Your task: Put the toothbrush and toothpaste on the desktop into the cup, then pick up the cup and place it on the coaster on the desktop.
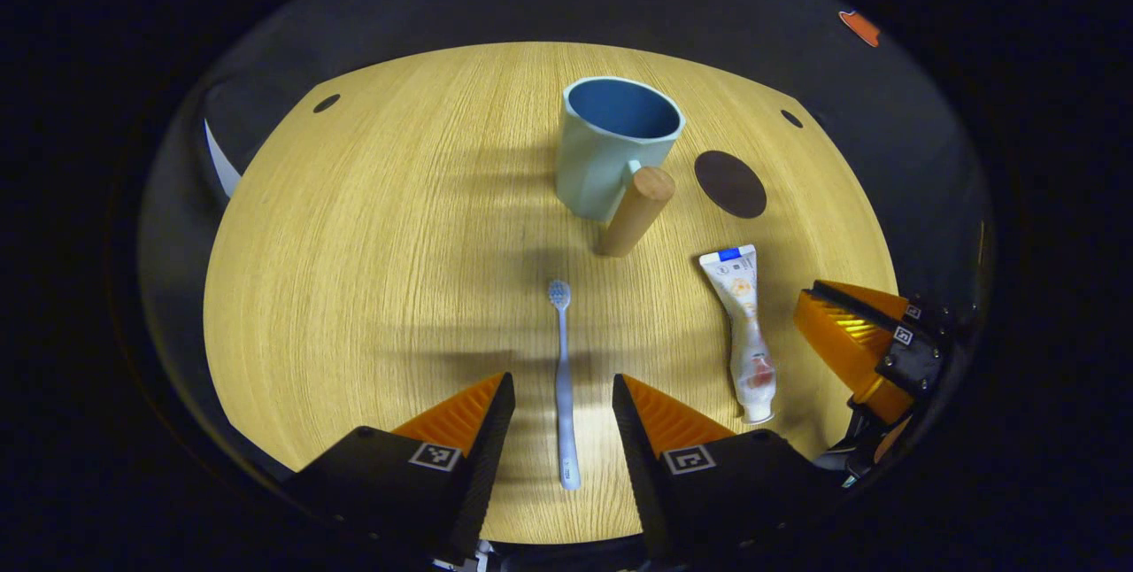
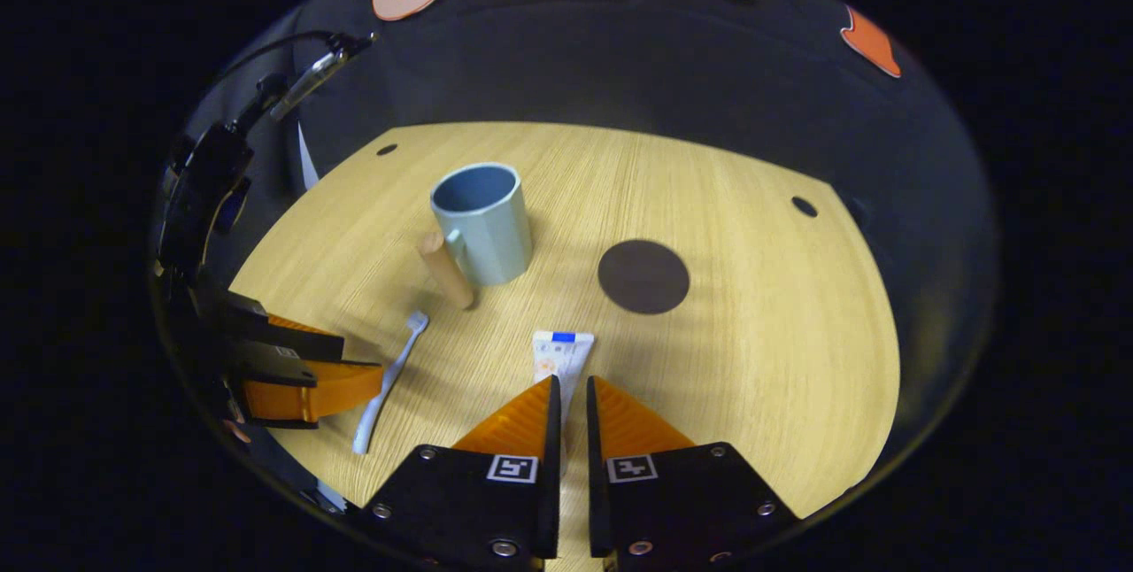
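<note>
Left gripper point(image 1: 563, 390) is straddling the toothbrush point(image 1: 564, 386), jaws released; right gripper point(image 2: 567, 395) is nearly clenched over the toothpaste point(image 2: 560, 358).

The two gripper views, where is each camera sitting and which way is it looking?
Left gripper view: rides the left gripper, looking along its open fingers straddling the toothbrush toward the cup; the right gripper shows at the right.
Right gripper view: rides the right gripper, fingers nearly closed around the toothpaste tube, facing the coaster; the left gripper shows at the left.
Shared: wooden desktop, cup, toothbrush, toothpaste tube, coaster.
</note>
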{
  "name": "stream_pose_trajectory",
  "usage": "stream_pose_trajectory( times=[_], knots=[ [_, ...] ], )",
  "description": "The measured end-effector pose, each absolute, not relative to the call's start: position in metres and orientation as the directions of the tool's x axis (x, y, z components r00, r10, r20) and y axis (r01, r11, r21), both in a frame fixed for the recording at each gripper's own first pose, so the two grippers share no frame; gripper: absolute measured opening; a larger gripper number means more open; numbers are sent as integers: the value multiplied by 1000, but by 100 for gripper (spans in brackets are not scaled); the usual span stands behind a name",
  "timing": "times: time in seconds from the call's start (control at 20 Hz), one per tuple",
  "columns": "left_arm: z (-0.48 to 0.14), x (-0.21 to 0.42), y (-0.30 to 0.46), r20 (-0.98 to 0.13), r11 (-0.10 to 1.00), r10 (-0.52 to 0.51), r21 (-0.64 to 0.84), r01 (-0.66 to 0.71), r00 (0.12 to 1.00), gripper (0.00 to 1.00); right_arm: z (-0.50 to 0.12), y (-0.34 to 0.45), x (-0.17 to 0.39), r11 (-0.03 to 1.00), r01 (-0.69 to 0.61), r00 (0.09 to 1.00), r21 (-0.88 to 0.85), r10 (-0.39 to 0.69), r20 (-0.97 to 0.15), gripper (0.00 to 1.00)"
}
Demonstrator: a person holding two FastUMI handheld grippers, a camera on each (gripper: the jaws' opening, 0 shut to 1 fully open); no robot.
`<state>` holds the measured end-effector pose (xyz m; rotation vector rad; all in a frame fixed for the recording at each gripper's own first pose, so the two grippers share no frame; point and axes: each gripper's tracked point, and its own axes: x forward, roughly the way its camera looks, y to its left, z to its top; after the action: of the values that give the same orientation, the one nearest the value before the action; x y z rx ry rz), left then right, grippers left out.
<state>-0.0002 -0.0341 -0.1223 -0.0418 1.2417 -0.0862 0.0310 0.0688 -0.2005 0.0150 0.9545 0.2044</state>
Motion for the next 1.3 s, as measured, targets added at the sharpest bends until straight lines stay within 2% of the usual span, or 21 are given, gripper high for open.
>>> stream_pose_trajectory(
  times=[0.05,0.1,0.2,0.25,0.7,0.95,1.0,1.05,1.1,1.2,1.3],
  knots=[
    [-125,0,-37,-945,996,-88,-77,46,314,69,-204,67,33,983,-163,554,90,166,-816,15],
    [-128,1,-42,-945,996,-83,-73,43,317,76,-207,69,35,982,-166,551,88,167,-817,15],
    [-134,1,-43,-948,997,-78,-69,39,309,83,-214,83,34,978,-175,530,117,194,-825,26],
    [-134,1,-41,-949,997,-74,-66,37,305,84,-215,88,34,976,-177,526,127,203,-826,35],
    [-145,-4,-33,-958,997,-76,-74,18,276,85,-226,107,40,975,-192,515,107,193,-835,71],
    [-149,-3,-34,-961,997,-83,-82,14,264,87,-238,112,39,967,-241,501,87,201,-842,72],
    [-151,-3,-35,-960,997,-82,-82,12,266,86,-239,107,41,966,-243,500,83,198,-843,70],
    [-152,-3,-35,-961,997,-80,-79,12,264,86,-240,101,41,969,-232,501,84,193,-844,60],
    [-154,-3,-37,-962,996,-84,-84,11,259,86,-244,95,44,974,-212,500,85,183,-846,61],
    [-156,-3,-38,-966,997,-76,-76,9,249,87,-243,86,46,977,-185,491,104,184,-852,53],
    [-159,-3,-38,-968,998,-64,-64,11,244,87,-245,79,42,977,-189,473,99,179,-863,52]
  ],
)
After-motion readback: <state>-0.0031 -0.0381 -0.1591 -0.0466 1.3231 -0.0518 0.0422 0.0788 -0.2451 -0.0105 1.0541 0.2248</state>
